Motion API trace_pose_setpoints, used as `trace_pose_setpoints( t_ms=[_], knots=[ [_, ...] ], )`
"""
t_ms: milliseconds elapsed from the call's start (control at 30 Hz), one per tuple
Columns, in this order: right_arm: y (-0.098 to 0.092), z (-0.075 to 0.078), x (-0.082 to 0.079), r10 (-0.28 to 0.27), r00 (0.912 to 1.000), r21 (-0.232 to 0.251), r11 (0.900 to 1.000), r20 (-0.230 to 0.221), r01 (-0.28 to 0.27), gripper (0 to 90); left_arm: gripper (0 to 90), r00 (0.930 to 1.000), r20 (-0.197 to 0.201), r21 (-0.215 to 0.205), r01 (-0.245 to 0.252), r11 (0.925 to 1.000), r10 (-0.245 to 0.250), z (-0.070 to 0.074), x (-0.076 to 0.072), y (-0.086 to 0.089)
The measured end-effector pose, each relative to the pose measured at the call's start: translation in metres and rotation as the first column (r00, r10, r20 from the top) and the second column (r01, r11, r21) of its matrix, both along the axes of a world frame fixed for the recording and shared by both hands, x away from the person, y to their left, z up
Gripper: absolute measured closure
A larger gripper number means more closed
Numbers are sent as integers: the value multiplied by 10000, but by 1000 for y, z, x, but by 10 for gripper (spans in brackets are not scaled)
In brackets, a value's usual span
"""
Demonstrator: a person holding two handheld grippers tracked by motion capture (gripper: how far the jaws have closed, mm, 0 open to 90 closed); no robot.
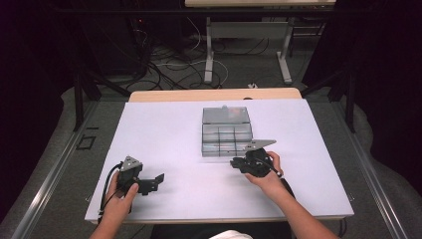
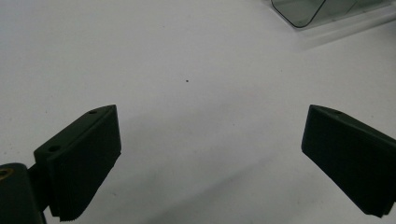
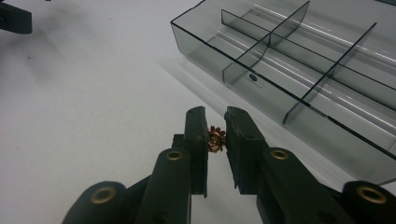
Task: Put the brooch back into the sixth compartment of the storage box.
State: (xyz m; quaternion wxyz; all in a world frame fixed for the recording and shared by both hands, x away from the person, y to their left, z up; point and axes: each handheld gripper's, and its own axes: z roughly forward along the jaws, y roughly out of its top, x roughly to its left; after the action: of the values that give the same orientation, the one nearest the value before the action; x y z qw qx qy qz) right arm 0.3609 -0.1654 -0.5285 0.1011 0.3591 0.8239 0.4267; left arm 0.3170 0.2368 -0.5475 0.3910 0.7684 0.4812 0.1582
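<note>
Right gripper view: the right gripper (image 3: 216, 135) pinches a small coppery toothed piece (image 3: 216, 138) between its jaw tips, low in the frame's centre, just short of the clear compartment box (image 3: 299, 70) filling the upper right; the hold looks slight — only the very tips bear on it — so a tilt or a knock against the box wall could, I judge, flick it onto the white counter (image 3: 84, 116). The piece is tiny, shiny, ragged-edged; one compartment already holds a small dark item (image 3: 252, 77). In the high view the left gripper (image 1: 158, 178) rests lower left, jaws spread wide, empty.
</note>
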Motion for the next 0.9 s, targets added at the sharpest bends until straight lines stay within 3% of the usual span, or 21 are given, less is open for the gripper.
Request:
trace_pose_setpoints(
  t_ms=[67,100,433,600,633,900],
  knots=[
    [0,-1,1,-91,9998,258,9996,153,87,790,49,10000,12,-10,-38,10000,38,0,0,0],
    [-2,1,1,-54,10000,30,10000,-9,54,790,49,10000,-19,11,-25,10000,25,0,0,0],
    [-9,5,3,-275,9996,122,9995,23,275,790,49,10000,-11,29,-4,10000,4,0,0,0],
    [-12,7,3,-383,9992,-70,9992,-97,383,790,49,10000,-11,13,-7,10000,7,0,0,0],
    [-12,5,4,-475,9989,109,9988,48,475,790,49,10000,-5,16,-4,10000,4,0,0,0],
    [-17,7,6,-650,9979,156,9978,43,649,790,49,10000,-2,5,6,10000,-6,0,0,0]
  ],
)
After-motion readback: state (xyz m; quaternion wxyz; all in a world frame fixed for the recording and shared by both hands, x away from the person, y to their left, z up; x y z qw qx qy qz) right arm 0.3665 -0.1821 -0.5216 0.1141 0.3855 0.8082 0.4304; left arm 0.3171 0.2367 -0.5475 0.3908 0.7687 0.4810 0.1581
